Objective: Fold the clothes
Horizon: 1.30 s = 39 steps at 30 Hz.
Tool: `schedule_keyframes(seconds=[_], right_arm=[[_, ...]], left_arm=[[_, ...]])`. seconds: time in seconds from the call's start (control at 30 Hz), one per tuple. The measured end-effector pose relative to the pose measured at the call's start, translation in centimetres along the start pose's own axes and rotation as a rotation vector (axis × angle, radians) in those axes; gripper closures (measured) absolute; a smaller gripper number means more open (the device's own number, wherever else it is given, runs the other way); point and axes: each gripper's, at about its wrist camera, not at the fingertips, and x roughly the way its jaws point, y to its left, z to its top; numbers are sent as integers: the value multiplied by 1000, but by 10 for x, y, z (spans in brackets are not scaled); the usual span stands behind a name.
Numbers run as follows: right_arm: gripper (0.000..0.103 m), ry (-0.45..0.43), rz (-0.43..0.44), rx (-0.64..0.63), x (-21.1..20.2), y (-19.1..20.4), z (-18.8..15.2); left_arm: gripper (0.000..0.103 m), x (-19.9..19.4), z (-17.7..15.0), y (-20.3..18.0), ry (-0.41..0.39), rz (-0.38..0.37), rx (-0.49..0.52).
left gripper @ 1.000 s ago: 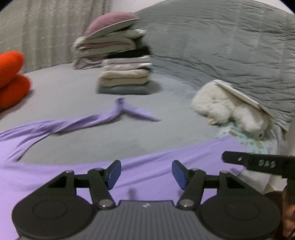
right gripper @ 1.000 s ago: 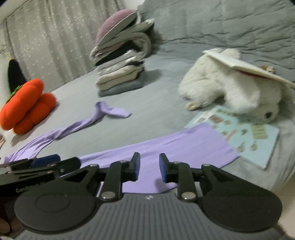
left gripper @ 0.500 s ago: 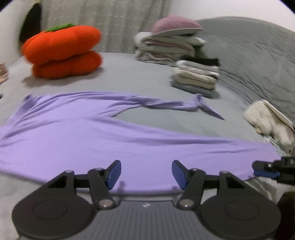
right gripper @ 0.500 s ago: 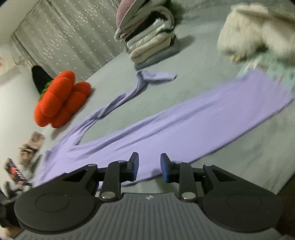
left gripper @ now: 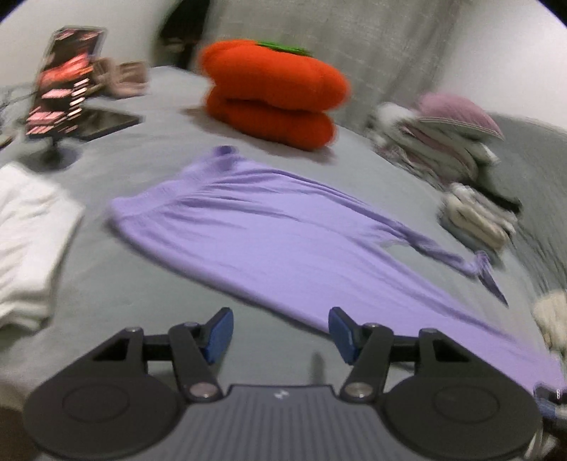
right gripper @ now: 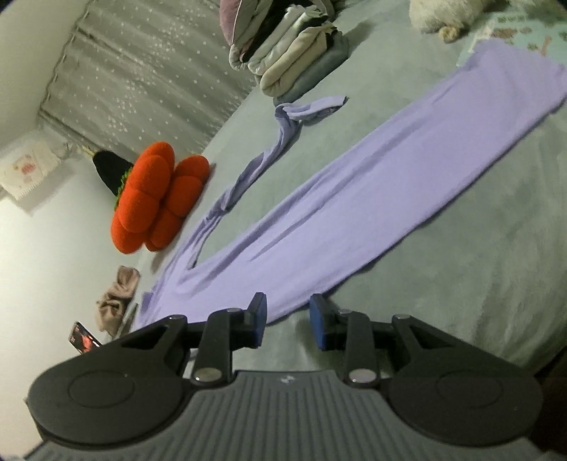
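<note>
— Looking at the bed (left gripper: 149,290), how far along would you say the folding is?

— Part of the way, by my reckoning. Over by the far side there's a stack of folded clothes (right gripper: 301,67), several pieces piled flat, with a pink pillow (left gripper: 457,110) resting on the heap behind it. So some garments already lie as the job wants them.

— And the purple one?

— The lilac garment (left gripper: 283,241) is spread long across the grey cover, one broad leg laid flat and smooth, the other thin and twisted, trailing off toward the stack with a knot-like bunch at its end. It isn't folded as it lies.

— Are the tools on it?

— No. The left gripper (left gripper: 280,329) hovers with its blue pads wide apart, nothing between them, just above the near edge of the cloth. The right gripper (right gripper: 287,321) has its pads parted too, more narrowly, also empty, close to the garment's near edge around the waist end.

— Anything else waiting?

— A white cloth (left gripper: 24,241) lies rumpled at the left; whether it's laundry for folding I can't tell. The orange plush cushion (left gripper: 276,95) and the white stuffed toy (right gripper: 457,14) just sit there.

— So what's left?

— I'd judge the twisted leg wants straightening, then the whole piece needs folding.
</note>
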Motion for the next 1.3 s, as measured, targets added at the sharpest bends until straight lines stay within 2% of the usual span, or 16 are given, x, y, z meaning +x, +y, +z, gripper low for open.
schedule_keyframes(seconds=[0.17, 0.43, 0.5, 0.53, 0.57, 0.6, 0.63, 0.7, 0.77, 0.97, 1.13, 1.2, 1.27, 1.3], right_arm=[[73, -4, 12, 1, 1, -4, -2], [73, -16, 17, -20, 8, -3, -4], [79, -24, 13, -16, 11, -4, -4], [80, -29, 9, -11, 13, -4, -4], [82, -34, 8, -5, 15, -4, -4], [86, -39, 5, 1, 16, -5, -3], [88, -43, 1, 3, 18, -5, -3], [99, -48, -11, -4, 19, -5, -4], [102, -55, -15, -5, 17, -5, -5], [102, -63, -33, -49, 7, 4, -3], [99, -26, -96, -106, 12, 6, -8], [89, -21, -94, -123, 11, 10, -9], [87, -9, -100, -157, 10, 15, -8], [86, -4, -107, -179, 9, 18, -8]], left_arm=[[56, 4, 3, 26, -36, -1, -155], [64, 12, 7, 46, -101, 37, -313], [68, 15, 9, 49, -108, 53, -342], [76, 17, 10, 50, -105, 63, -347], [92, 18, 11, 50, -96, 74, -342], [100, 20, 12, 50, -87, 84, -338], [102, 20, 13, 51, -83, 89, -335], [102, 16, 11, 52, -84, 85, -333], [102, 12, 11, 51, -93, 96, -313], [102, 8, 12, 49, -89, 143, -247], [97, 6, 12, 44, -79, 175, -203], [91, 4, 12, 43, -77, 184, -191], [74, 0, 14, 43, -85, 183, -202], [71, -3, 15, 42, -93, 188, -205]])
